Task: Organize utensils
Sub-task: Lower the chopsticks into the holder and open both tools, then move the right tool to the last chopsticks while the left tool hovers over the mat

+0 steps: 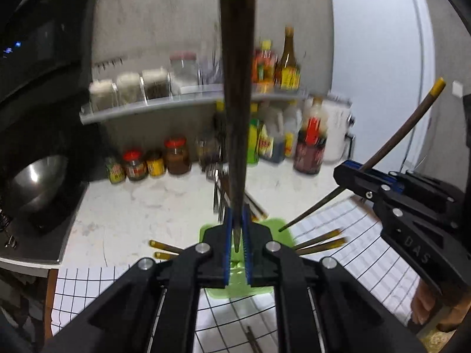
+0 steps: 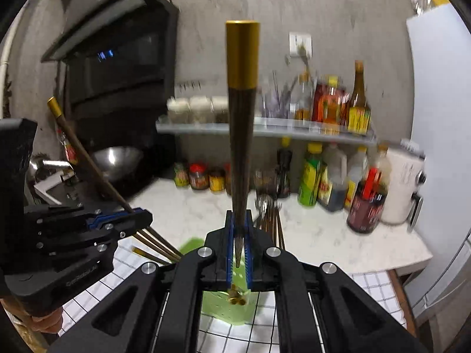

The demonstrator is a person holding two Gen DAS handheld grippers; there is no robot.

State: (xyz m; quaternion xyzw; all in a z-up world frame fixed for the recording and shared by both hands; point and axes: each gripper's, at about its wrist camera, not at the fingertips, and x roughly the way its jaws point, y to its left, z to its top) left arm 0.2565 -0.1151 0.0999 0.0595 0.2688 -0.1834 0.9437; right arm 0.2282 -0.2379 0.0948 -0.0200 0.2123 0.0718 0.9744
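Note:
My left gripper [image 1: 237, 245] is shut on a dark chopstick with a gold cap [image 1: 238, 94], which points away from the camera. My right gripper [image 2: 240, 253] is shut on a like chopstick [image 2: 242, 117]. Each gripper shows in the other's view: the right one [image 1: 357, 173] at the right, the left one [image 2: 138, 214] at the left, both with their chopsticks tilted. Below them stands a green perforated utensil holder [image 1: 212, 232] [image 2: 220, 309] with gold-tipped chopsticks in it. More chopsticks [image 1: 321, 242] lie beside it on the grid mat. Forks and chopsticks [image 2: 269, 214] lie on the white counter behind.
A shelf [image 1: 153, 108] with jars and sauce bottles runs along the grey wall, with more bottles [image 2: 365, 203] on the counter under it. A steel wok [image 1: 35, 182] and a black range hood [image 2: 117, 58] are at the left. A white fridge [image 1: 382, 73] stands at the right.

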